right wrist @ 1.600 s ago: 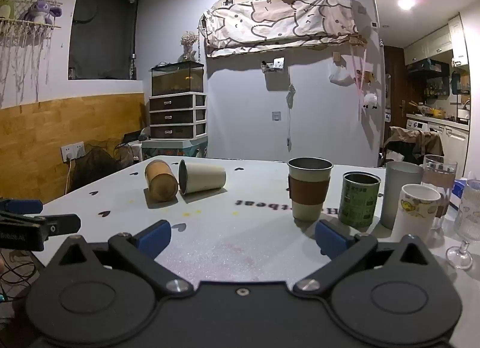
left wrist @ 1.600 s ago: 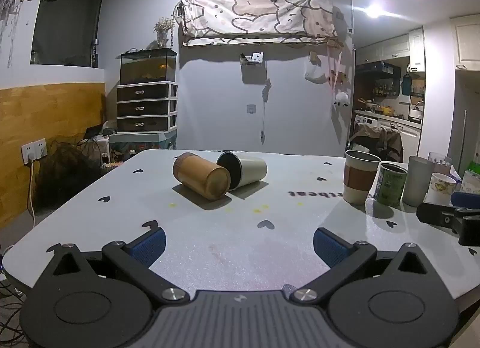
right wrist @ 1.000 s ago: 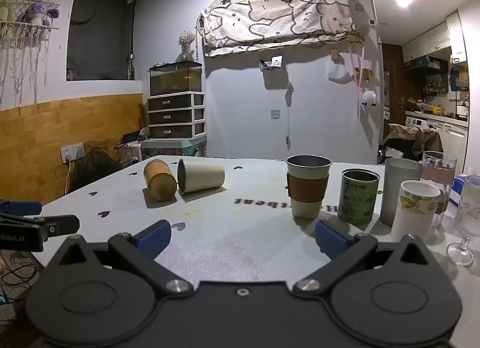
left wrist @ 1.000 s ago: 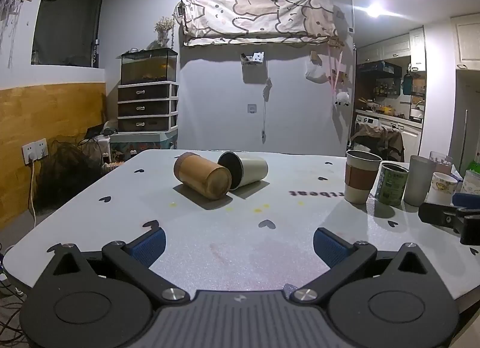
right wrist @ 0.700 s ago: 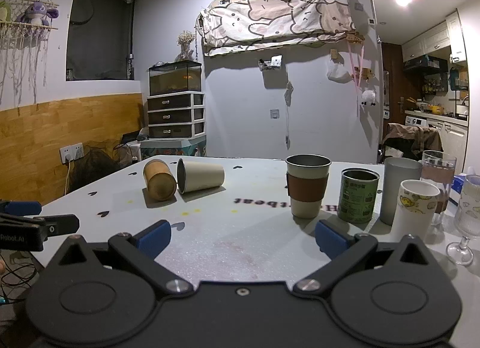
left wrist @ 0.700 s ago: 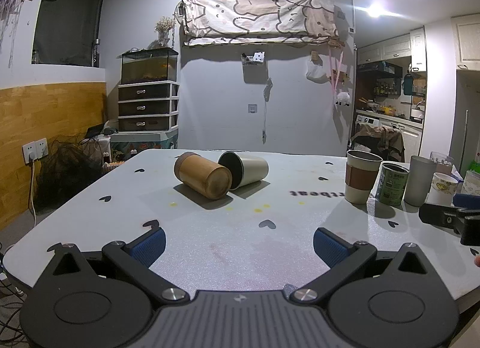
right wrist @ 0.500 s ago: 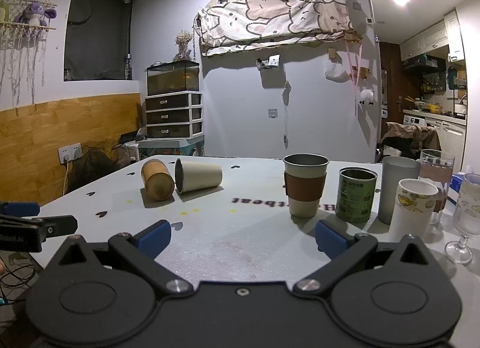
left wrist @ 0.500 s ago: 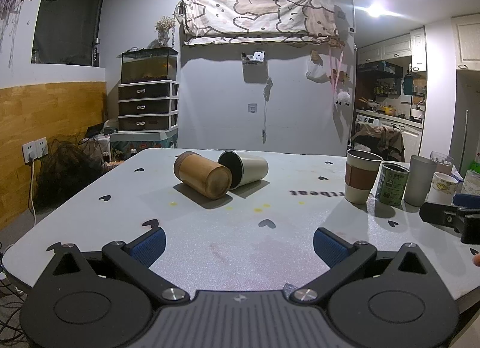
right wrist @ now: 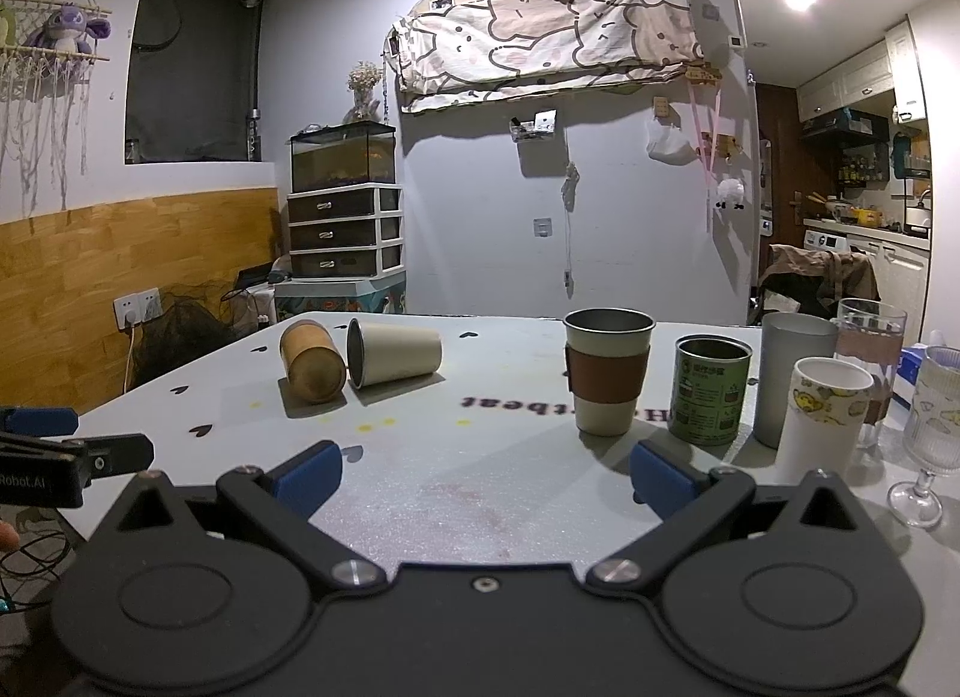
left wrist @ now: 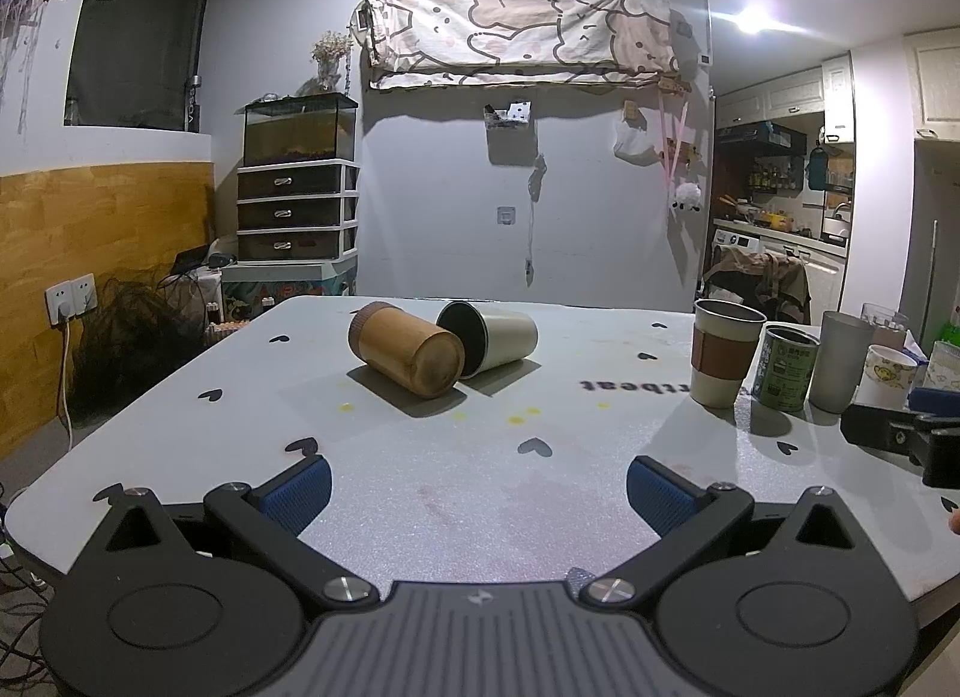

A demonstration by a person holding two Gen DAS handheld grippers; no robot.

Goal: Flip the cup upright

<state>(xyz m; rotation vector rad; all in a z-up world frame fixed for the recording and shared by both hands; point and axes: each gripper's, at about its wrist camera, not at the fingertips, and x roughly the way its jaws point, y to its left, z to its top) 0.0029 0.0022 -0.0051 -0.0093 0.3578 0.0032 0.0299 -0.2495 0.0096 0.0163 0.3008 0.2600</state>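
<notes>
Two cups lie on their sides, touching, at the far middle of the white table (left wrist: 420,475): a brown wooden cup (left wrist: 407,349) with its base towards me, and a cream cup (left wrist: 487,337) with its dark mouth facing left. Both show in the right wrist view, the wooden cup (right wrist: 312,367) and the cream cup (right wrist: 393,359). My left gripper (left wrist: 478,487) is open and empty, well short of them. My right gripper (right wrist: 485,466) is open and empty, near the table's front edge.
Upright at the right stand a sleeved cup (right wrist: 607,379), a green tin (right wrist: 711,398), a grey tumbler (right wrist: 792,379), a white printed cup (right wrist: 825,418), a glass (right wrist: 870,346) and a stemmed glass (right wrist: 933,433). Drawers with a fish tank (left wrist: 297,214) stand behind the table.
The right wrist view has crept slightly to the right and forward, so the cups sit a little further left. The left gripper has barely moved. Both stay open.
</notes>
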